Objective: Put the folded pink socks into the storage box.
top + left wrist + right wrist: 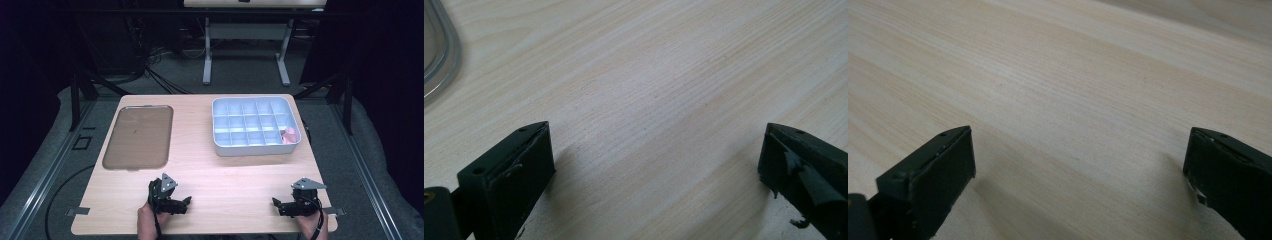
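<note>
While both hands rest at the near edge of the tabletop (pixel 200 170), the left tool (pixel 175 202) and the right tool (pixel 285 206) each hold their jaws wide apart over bare wood, gripping nothing. Just beyond the left tool lies a flat metal tray (pixel 139 136). A white divided box (pixel 255 125) sits far right, with a pink item (pixel 289 135) in its right-end compartment.

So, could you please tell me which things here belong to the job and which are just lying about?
Job:
- left gripper, open
- right gripper, open
- metal tray
- compartment box
- pink item in the box's near right compartment

Lying about:
- far table's legs
- floor cables
</note>
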`<state>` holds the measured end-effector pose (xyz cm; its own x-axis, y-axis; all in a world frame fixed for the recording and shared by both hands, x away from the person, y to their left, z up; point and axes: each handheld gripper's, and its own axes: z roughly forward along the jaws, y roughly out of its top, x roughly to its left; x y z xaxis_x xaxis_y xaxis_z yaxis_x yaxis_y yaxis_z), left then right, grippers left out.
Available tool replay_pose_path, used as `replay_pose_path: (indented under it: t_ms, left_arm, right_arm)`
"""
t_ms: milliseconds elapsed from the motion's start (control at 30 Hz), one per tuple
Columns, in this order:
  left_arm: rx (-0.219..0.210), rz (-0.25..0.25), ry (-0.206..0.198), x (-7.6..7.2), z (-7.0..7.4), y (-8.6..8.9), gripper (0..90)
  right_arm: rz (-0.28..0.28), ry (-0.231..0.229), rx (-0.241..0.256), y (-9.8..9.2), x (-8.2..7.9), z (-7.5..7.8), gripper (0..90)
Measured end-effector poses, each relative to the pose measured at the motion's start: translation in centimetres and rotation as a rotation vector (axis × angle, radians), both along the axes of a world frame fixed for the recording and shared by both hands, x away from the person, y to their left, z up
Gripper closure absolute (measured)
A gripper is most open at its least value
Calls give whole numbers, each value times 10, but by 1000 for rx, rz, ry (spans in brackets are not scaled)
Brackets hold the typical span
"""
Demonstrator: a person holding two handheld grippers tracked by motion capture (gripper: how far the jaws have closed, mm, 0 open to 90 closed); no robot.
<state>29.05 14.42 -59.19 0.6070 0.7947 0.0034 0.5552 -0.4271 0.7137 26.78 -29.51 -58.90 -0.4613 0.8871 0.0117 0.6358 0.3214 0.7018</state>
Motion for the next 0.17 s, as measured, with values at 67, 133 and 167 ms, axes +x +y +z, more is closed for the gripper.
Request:
replay_pose_path:
  t_ms: [67, 133, 167]
  left_arm:
    - [1, -1, 0, 0, 0, 0, 12]
    - [-2, 1, 0, 0, 0, 0, 12]
    - [-2, 1, 0, 0, 0, 0, 12]
  right_arm:
    - [3, -4, -8, 2, 0, 0, 0]
    - [3, -16, -4, 1, 1, -1, 0]
    - [3, -16, -4, 1, 1, -1, 0]
